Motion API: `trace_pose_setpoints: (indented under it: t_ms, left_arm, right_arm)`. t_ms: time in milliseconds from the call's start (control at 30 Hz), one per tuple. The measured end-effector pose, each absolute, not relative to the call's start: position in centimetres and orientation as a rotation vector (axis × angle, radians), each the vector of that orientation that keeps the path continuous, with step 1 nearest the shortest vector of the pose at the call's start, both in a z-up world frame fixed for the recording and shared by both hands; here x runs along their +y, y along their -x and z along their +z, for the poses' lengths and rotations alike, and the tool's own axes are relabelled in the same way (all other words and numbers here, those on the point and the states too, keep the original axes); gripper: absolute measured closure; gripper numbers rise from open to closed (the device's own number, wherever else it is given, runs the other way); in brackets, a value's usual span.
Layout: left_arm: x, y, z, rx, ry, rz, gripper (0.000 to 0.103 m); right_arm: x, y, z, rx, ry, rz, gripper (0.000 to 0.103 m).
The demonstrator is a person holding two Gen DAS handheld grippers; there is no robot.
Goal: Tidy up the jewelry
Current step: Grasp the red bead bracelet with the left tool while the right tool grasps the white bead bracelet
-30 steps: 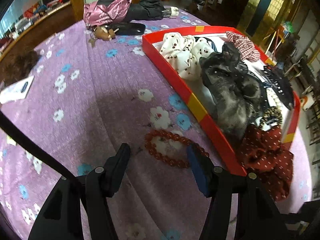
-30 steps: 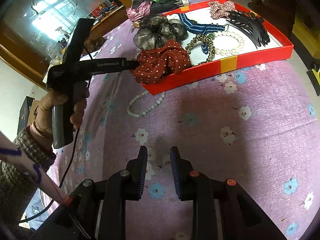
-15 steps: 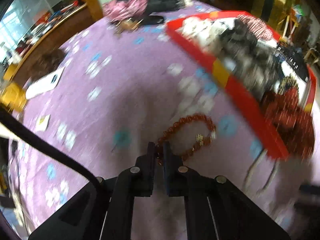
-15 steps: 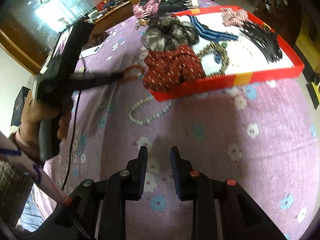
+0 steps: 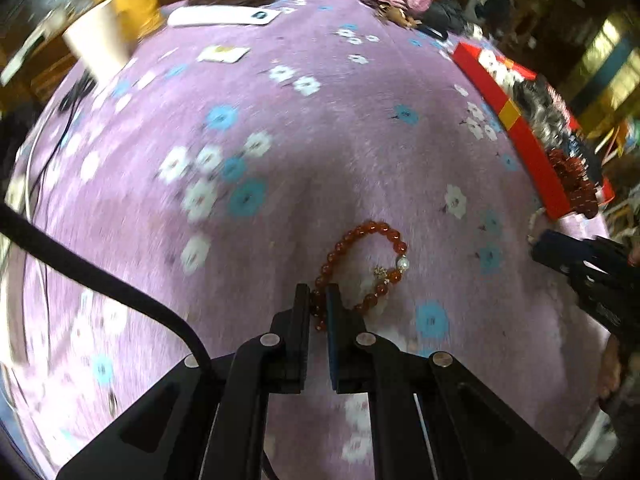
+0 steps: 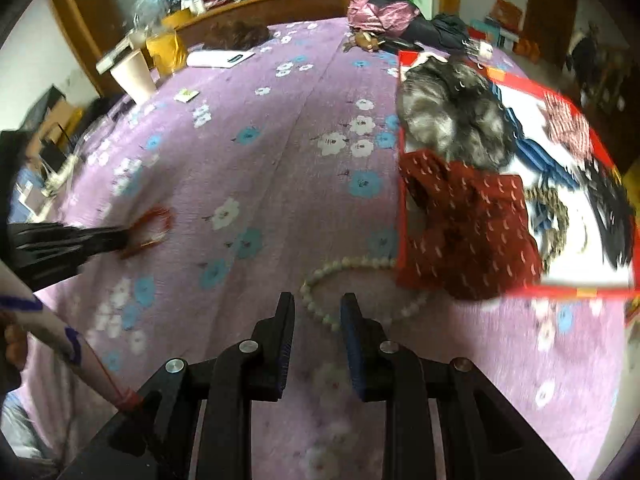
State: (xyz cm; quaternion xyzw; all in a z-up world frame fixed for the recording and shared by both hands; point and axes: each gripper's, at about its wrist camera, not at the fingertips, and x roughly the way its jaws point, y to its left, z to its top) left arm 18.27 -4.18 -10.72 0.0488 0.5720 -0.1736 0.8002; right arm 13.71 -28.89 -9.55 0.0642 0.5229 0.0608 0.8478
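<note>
No legible writing (red bracelet [image 5: 362, 264] blurred)

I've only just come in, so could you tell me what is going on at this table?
A person is tidying jewelry with two handheld grippers. The left gripper has its fingers shut on a red bead bracelet over the purple floral cloth. The right gripper, open, hovers by a white pearl necklace lying beside the red tray of hair accessories.
</note>
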Motion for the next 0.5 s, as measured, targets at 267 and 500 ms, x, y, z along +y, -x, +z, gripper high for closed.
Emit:
trace_pose_setpoints:
  t_ms: [267, 500]
  left_arm:
    - [-1.1, -15.8, -10.6, 1.204, -0.036, -0.318, 0.096]
    - [0.4, -15.5, -10.5, 1.218, 0.031, -0.336, 0.096]
  right_arm:
    - [-28.5, -11.2, -10.0, 1.247, -0.242, 0.21, 0.097]
    - [-27.4, -5.0, -10.0, 1.327, -0.325, 0.225, 0.091]
